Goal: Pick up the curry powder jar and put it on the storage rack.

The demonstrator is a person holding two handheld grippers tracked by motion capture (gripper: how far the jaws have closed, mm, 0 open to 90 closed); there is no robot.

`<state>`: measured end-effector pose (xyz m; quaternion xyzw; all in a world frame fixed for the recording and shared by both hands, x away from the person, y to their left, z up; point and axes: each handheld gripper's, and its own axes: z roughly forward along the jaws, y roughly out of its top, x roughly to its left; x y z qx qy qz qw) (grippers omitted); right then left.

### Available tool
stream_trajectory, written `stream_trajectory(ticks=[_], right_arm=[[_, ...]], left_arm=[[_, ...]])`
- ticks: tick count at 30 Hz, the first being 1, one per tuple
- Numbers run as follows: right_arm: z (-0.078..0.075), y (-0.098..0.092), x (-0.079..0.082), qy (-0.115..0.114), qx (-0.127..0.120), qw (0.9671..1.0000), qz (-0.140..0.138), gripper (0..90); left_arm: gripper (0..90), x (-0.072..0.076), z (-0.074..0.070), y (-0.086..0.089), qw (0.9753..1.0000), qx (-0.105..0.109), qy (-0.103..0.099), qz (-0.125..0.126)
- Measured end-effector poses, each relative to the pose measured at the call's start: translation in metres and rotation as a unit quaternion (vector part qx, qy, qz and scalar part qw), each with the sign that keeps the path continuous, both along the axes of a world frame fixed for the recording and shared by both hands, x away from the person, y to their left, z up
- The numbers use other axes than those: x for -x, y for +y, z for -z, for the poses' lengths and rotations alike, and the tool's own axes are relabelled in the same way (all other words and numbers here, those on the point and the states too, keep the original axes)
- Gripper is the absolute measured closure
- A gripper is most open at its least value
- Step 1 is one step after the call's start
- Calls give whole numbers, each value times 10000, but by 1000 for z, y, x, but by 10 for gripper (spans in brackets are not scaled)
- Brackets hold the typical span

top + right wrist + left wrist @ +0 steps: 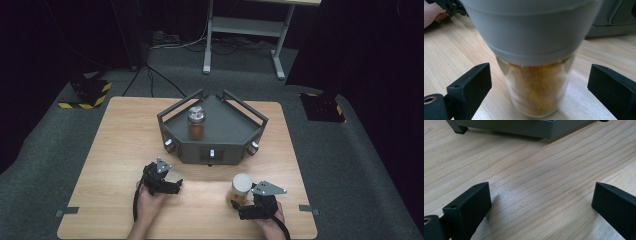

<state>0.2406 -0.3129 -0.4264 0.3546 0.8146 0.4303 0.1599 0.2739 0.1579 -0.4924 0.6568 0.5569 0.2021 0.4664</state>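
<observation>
The spice jar (240,190) stands upright on the wooden counter (115,150), near its front edge on the right side; its long axis is vertical and its grey cap (529,27) points up. Orange-brown powder fills the clear glass body.

The right claw (540,85) is spread wide, one jaw on each side of the jar, both apart from the glass; it grasps nothing. The left claw (541,202) is also released, jaws wide over bare counter, holding nothing, well apart from the jar.

A second jar (196,122) with a metal lid stands upright on the dark grey tray unit (225,135) behind.
</observation>
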Motion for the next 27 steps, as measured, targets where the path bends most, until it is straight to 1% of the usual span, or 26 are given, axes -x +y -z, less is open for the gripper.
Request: stream_trajectory(ticks=[13, 27], right_arm=[[1, 4, -2, -115, -159, 9998, 43, 117], [0, 12, -2, -283, -198, 9994, 60, 196]], left_arm=[[25, 0, 0, 0, 10000, -1, 0, 0], [25, 0, 0, 0, 10000, -1, 0, 0]])
